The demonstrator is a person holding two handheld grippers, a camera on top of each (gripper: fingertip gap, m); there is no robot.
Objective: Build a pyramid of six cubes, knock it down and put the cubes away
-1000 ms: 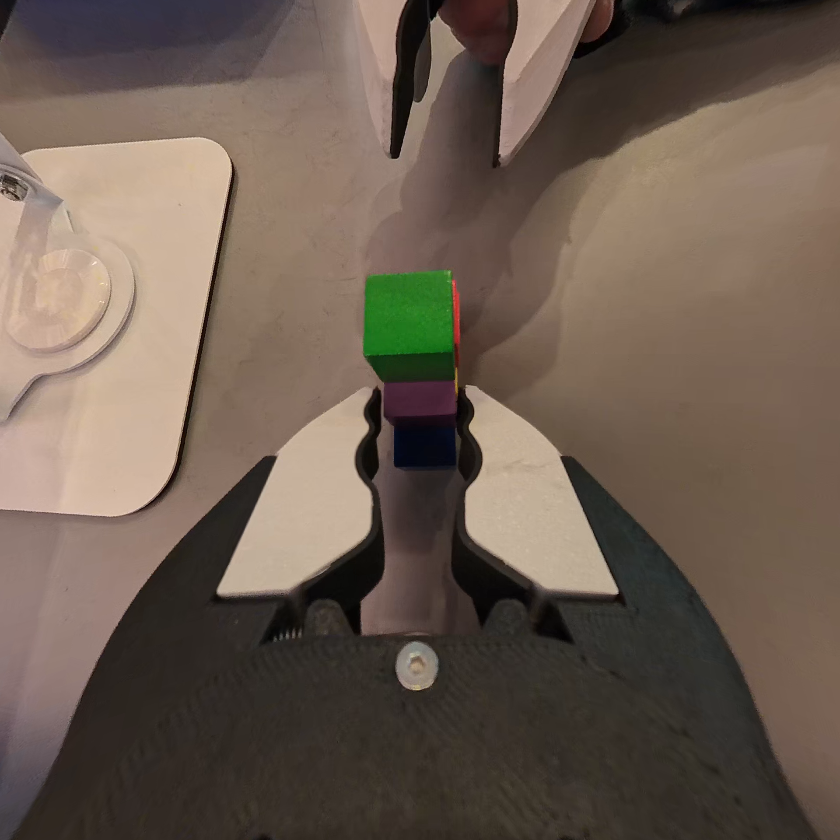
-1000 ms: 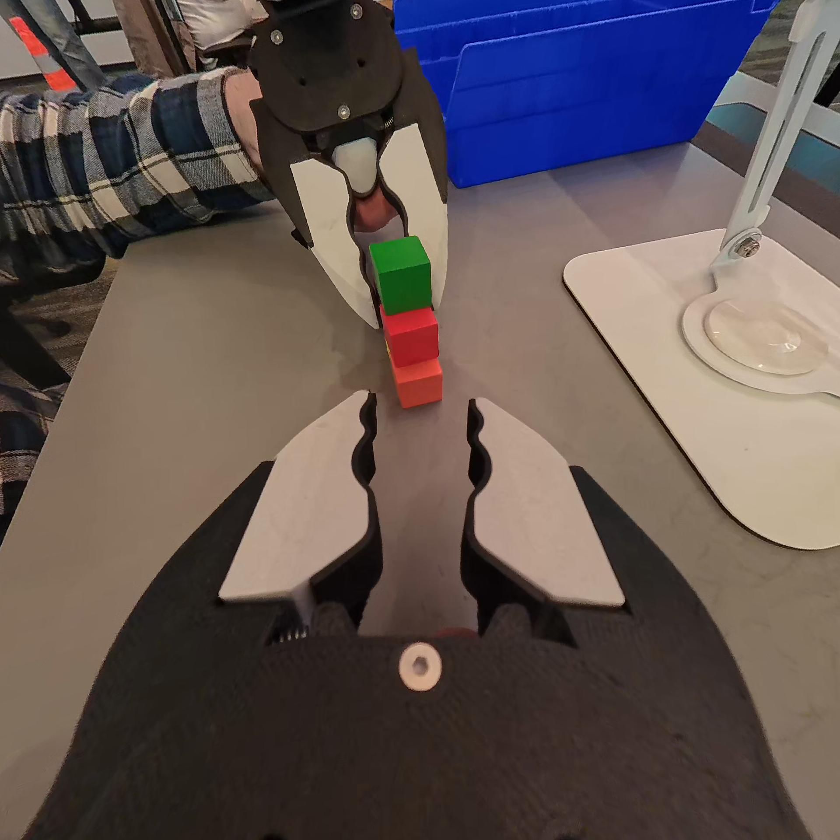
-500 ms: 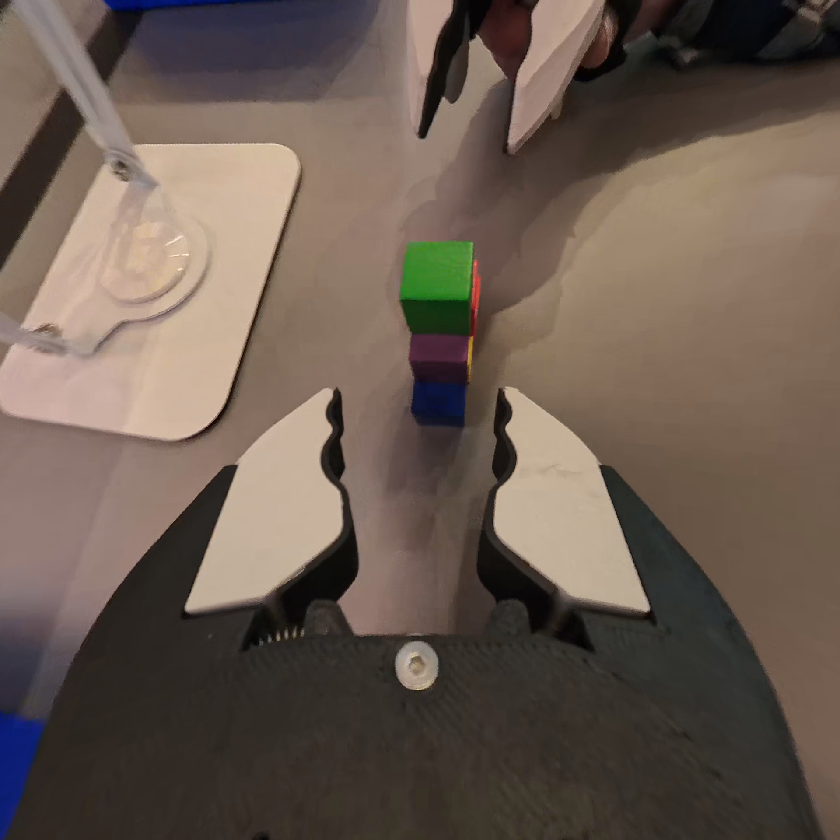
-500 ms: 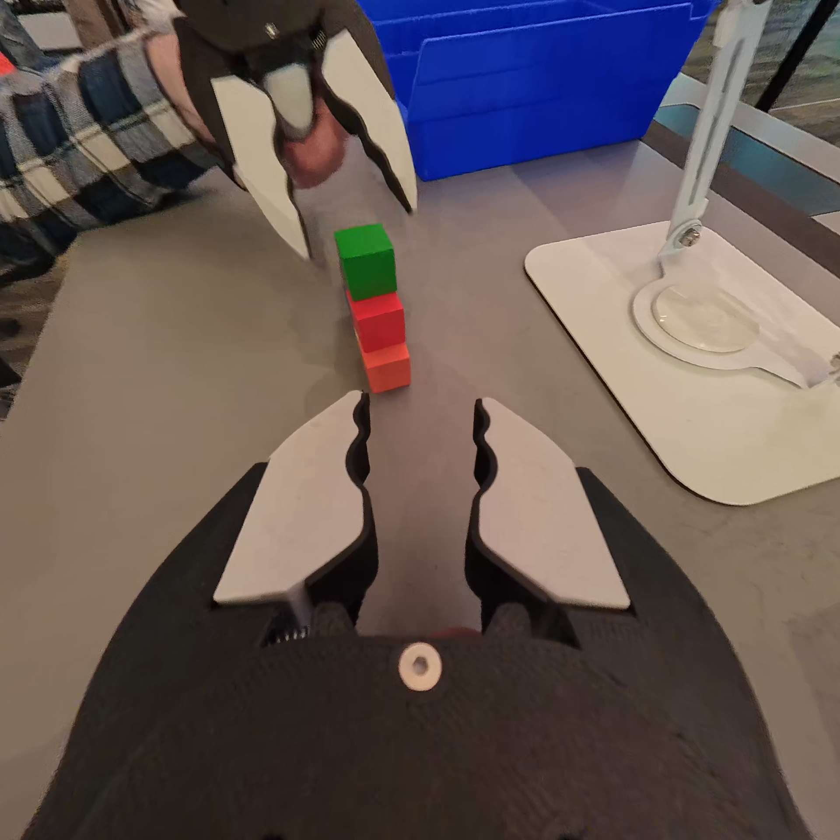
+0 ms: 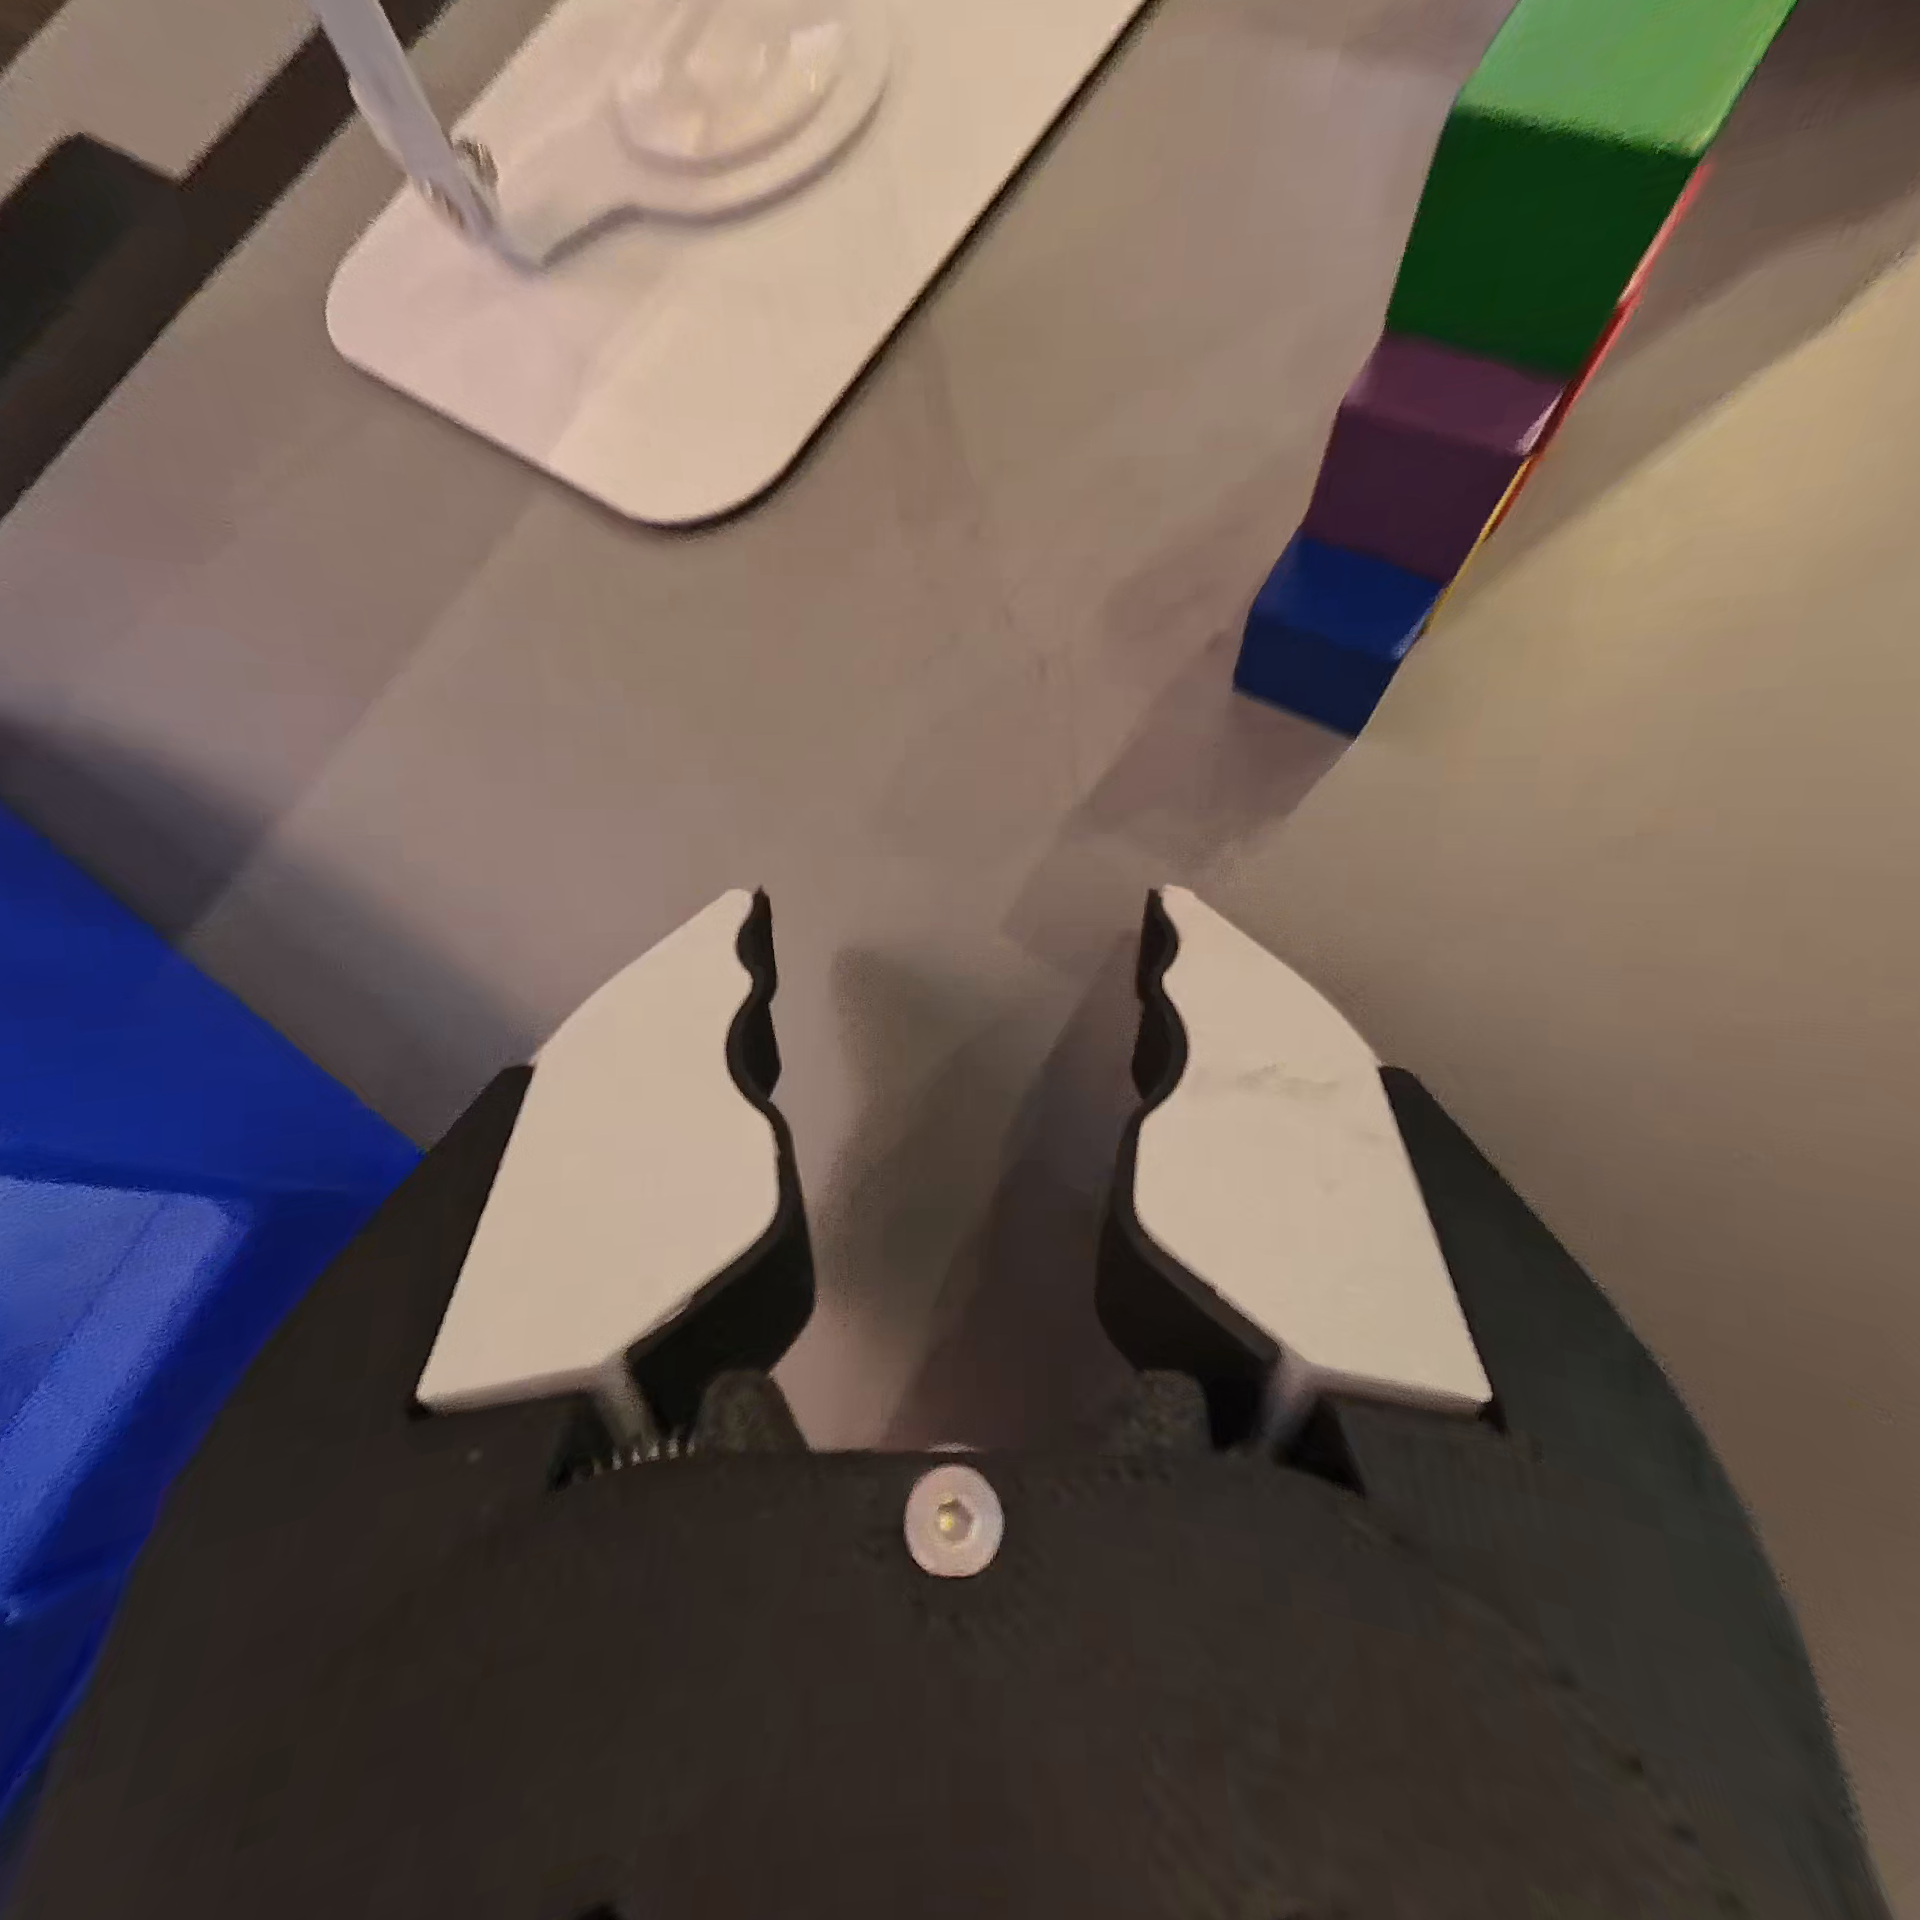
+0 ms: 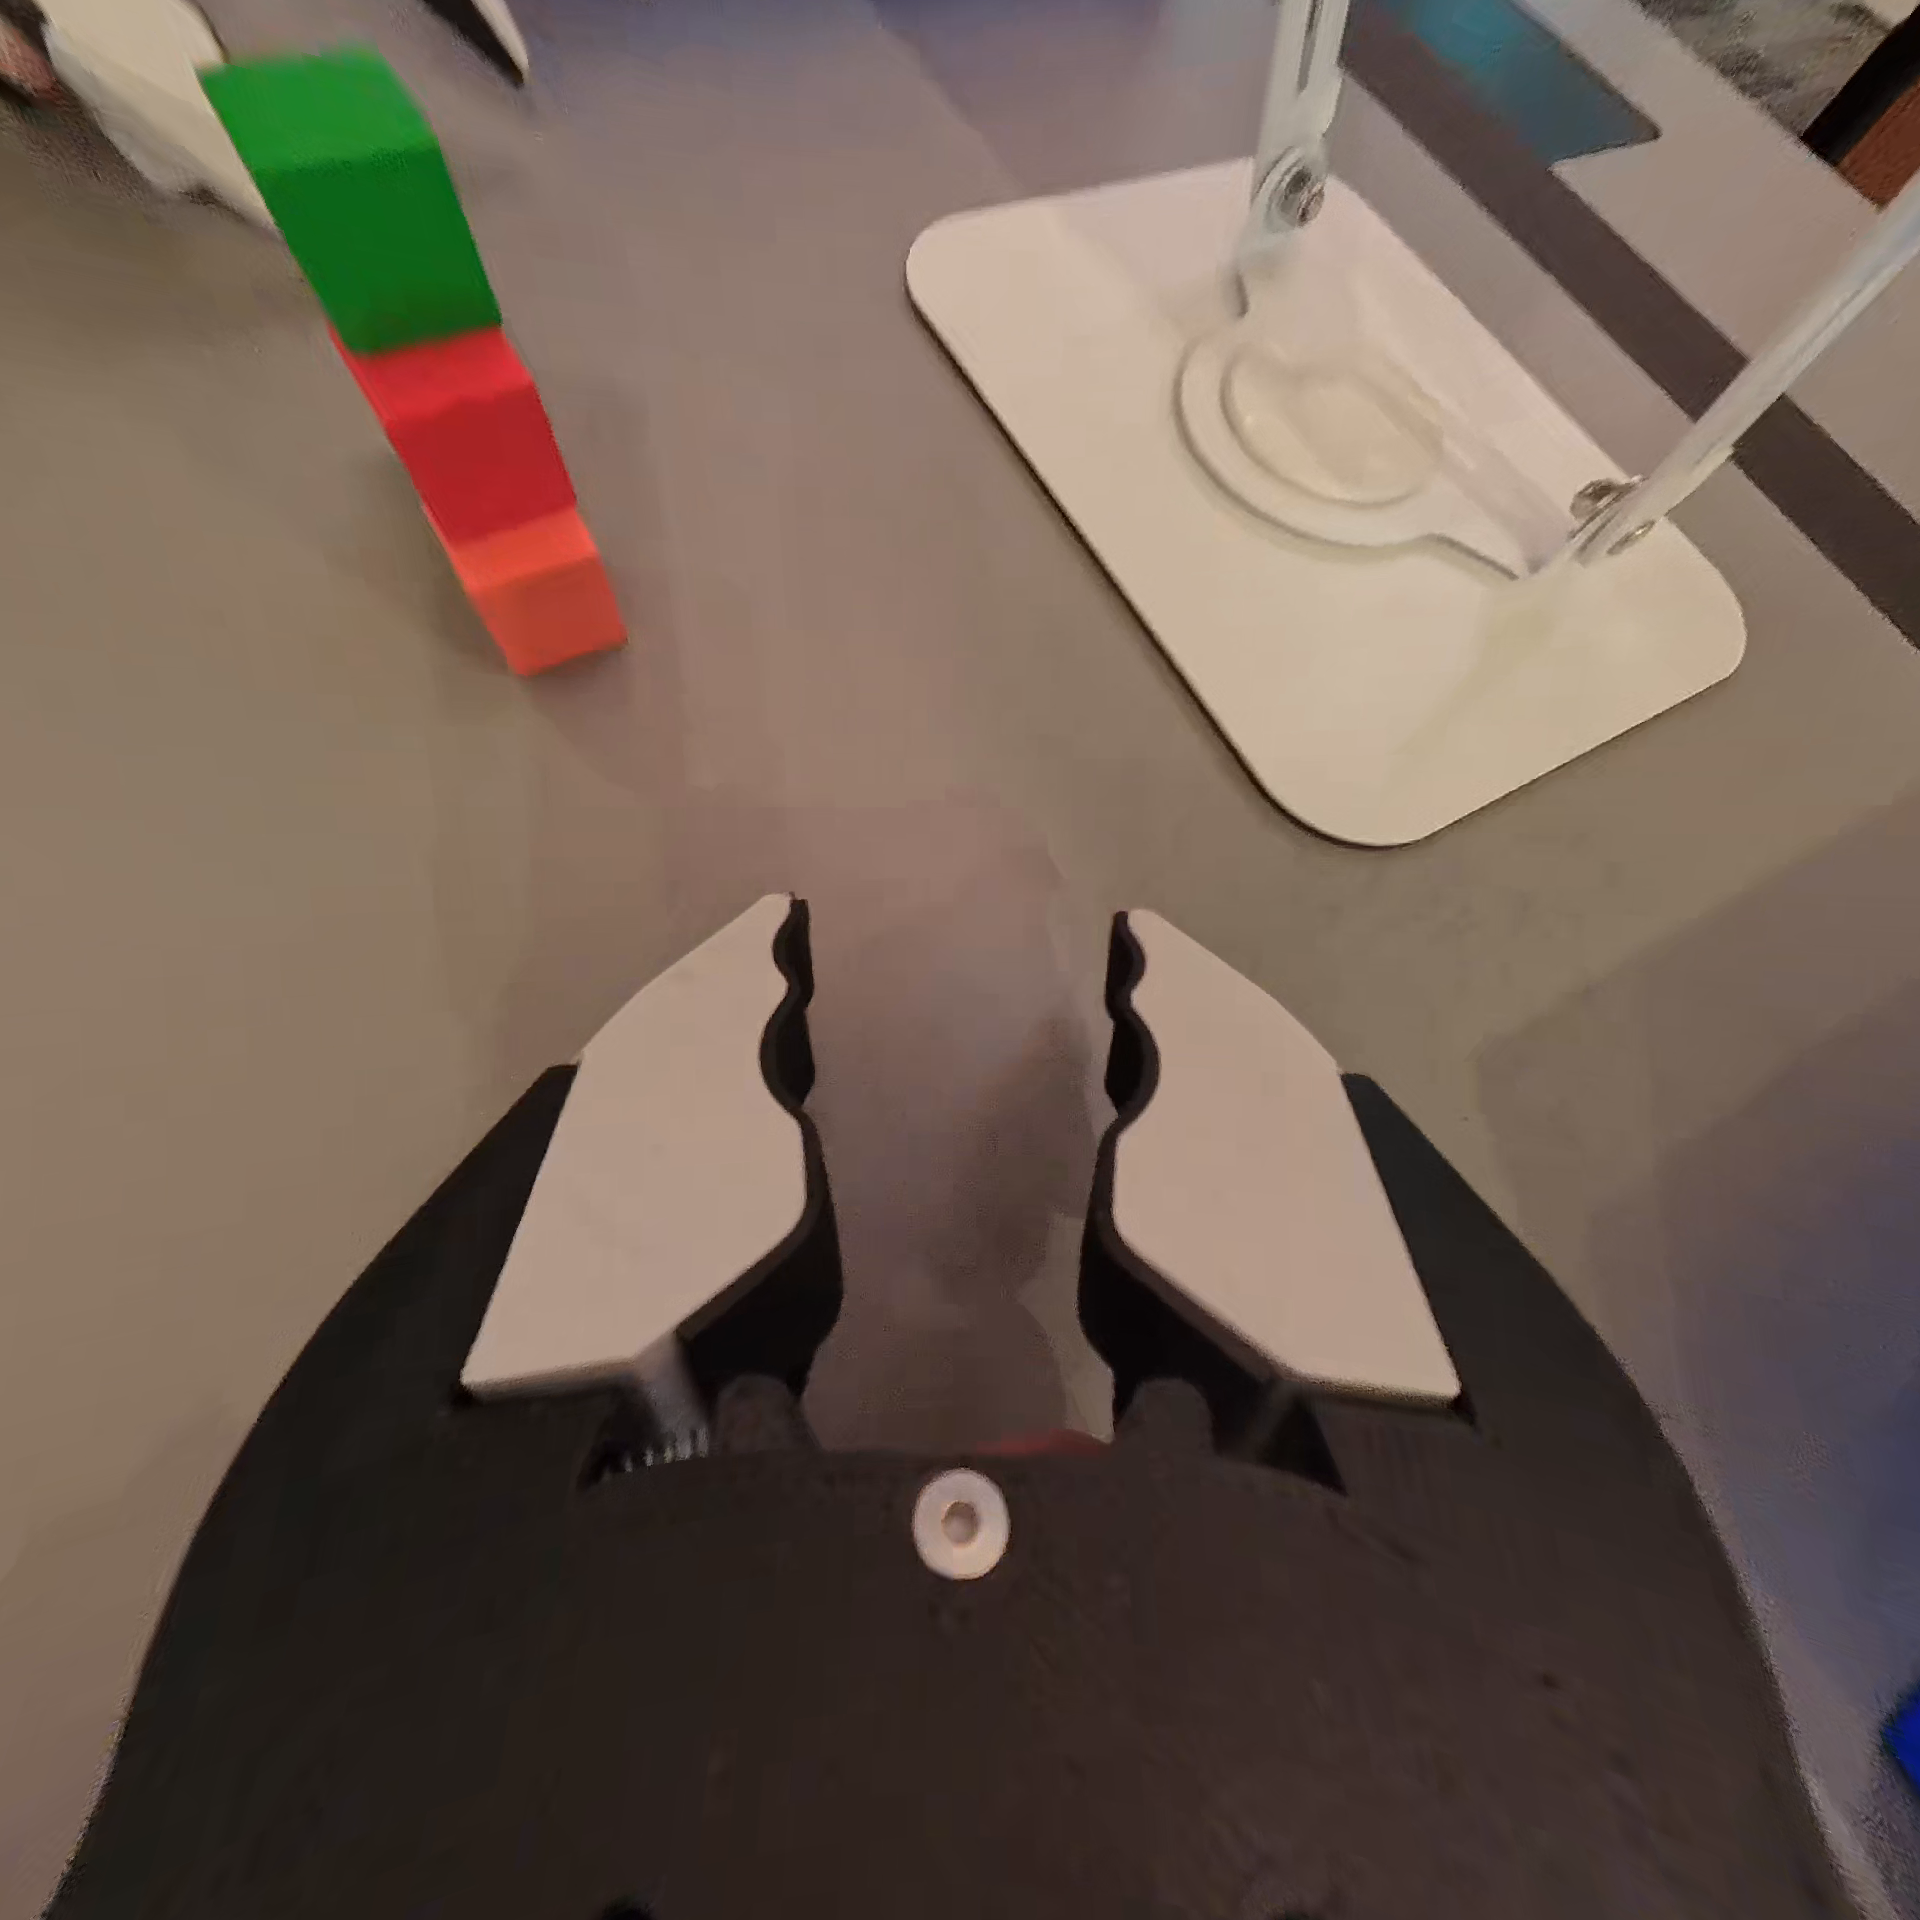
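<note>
So the pyramid (image 6: pixel 416 353) was up on the grey surface (image 6: pixel 831 623), and I'll use it as the landmark. From the left wrist view, left of the pyramid sat the white stand base (image 5: pixel 727 291), and further left and nearer the camera a blue bin (image 5: pixel 125 1195) poked in at the edge. The pyramid itself was seen edge-on: blue cube (image 5: pixel 1330 644) at the bottom, purple cube (image 5: pixel 1434 468) above it, green cube (image 5: pixel 1558 208) on top, with slivers of red and yellow peeking out behind. From the other side you got an orange cube (image 6: pixel 551 603), a red cube (image 6: pixel 468 436) and the same green one on top. These looked like small painted wooden blocks, so I'd guess light, rigid and a bit slick on the faces; I'd pinch one across two flat opposite sides, not the corners, and the stack would probably topple with a light nudge. The left tool (image 5: pixel 951 904) was spread wide with nothing in it, just bare surface between the fingers, sitting down-left of the pyramid and well clear of it. The right tool (image 6: pixel 956 914) was also spread and empty, off to the right of the pyramid, touching nothing.
</note>
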